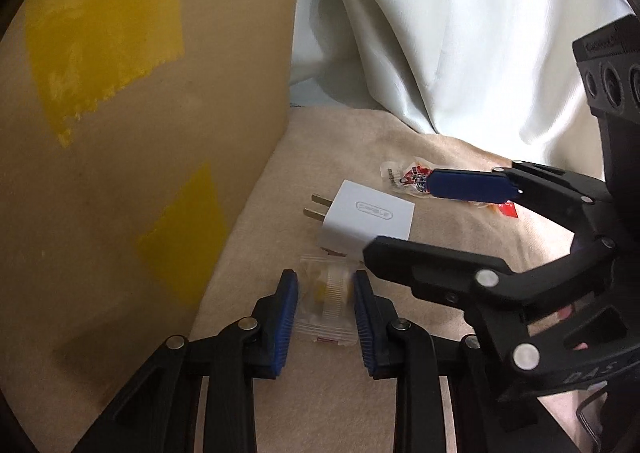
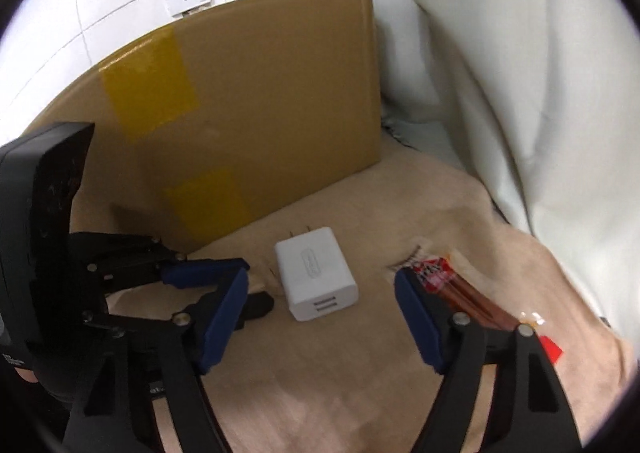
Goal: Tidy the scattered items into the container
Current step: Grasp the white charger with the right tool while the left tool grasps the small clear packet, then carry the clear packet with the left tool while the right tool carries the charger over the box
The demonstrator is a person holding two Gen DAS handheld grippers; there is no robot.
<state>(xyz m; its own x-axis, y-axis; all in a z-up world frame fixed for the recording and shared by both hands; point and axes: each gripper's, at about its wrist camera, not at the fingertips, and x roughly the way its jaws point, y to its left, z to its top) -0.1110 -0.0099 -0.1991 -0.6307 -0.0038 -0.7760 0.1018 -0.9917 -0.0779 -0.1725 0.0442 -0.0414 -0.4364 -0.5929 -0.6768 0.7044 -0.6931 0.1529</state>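
Left wrist view: left gripper (image 1: 326, 327) jaws astride clear packet (image 1: 326, 303).

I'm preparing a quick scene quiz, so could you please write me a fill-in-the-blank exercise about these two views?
1. The white plastic charger block has two metal ____ pointing toward the brown cardboard box.
2. The left gripper straddles a clear plastic ____ lying on the beige cloth.
3. The patches of tape on the box are ____ in colour.
4. The right gripper is ____, holding nothing.

Missing words: prongs; packet; yellow; open
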